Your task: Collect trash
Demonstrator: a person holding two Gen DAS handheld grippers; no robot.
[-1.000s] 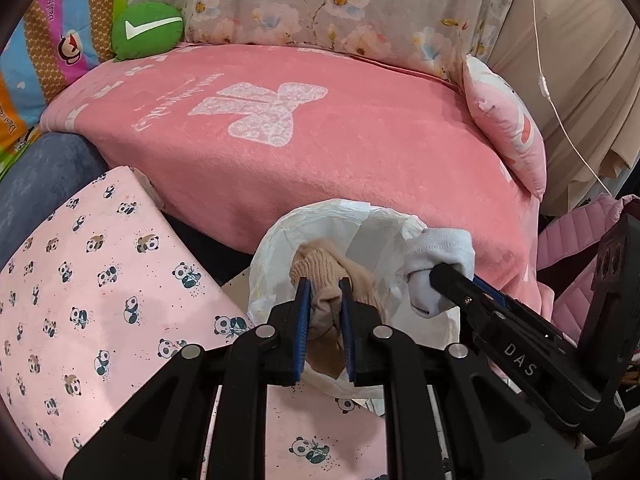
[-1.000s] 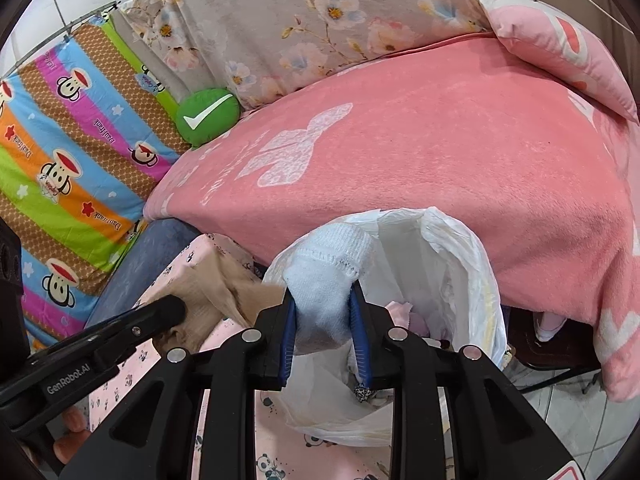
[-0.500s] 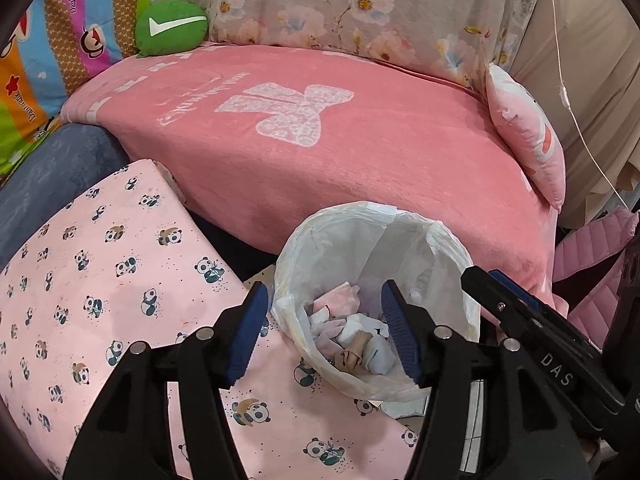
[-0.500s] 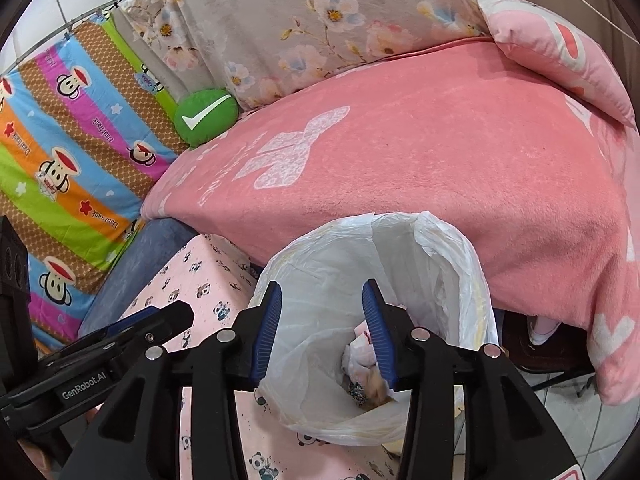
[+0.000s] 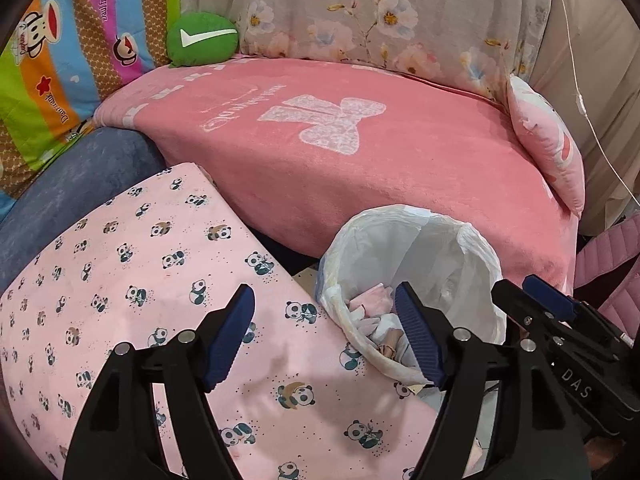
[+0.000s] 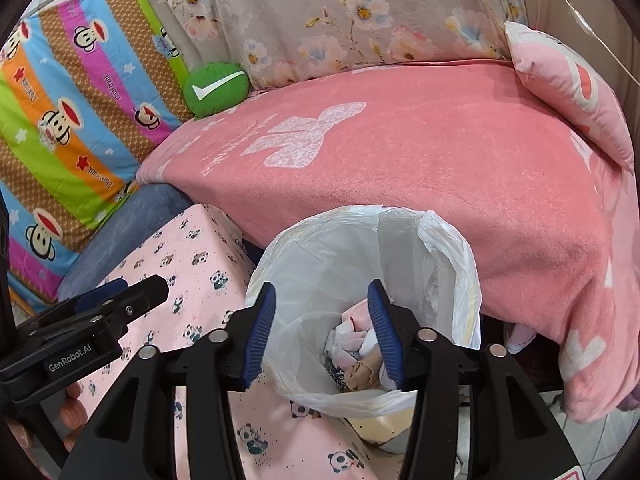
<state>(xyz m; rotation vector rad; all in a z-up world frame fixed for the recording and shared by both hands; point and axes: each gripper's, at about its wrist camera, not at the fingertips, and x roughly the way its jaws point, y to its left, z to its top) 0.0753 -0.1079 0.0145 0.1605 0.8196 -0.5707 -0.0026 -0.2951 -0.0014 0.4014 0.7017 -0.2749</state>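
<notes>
A white plastic bag lines the trash bin (image 5: 456, 248) (image 6: 328, 248), which stands between the pink sofa and a panda-print surface. Crumpled trash (image 5: 376, 320) (image 6: 356, 352), white, pink and beige, lies at its bottom. My left gripper (image 5: 324, 338) hovers over the bin's left rim and the panda cloth; its jaws are opening with nothing between them. My right gripper (image 6: 324, 332) hangs above the bin's mouth, jaws opening too and empty. Each gripper shows in the other's view: the right one (image 5: 552, 308) at the right, the left one (image 6: 120, 296) at the left.
A pink blanket (image 5: 360, 160) covers the sofa behind the bin. A green cushion (image 5: 202, 40), a floral cover (image 6: 360, 12), a striped monkey-print cloth (image 6: 60, 120) and a pink pillow (image 5: 548, 148) lie around it. The panda-print cloth (image 5: 140, 280) fills the near left.
Both grippers opened: the left let go of a beige sock and the right a white one, and both now lie in the bin. The views shifted slightly.
</notes>
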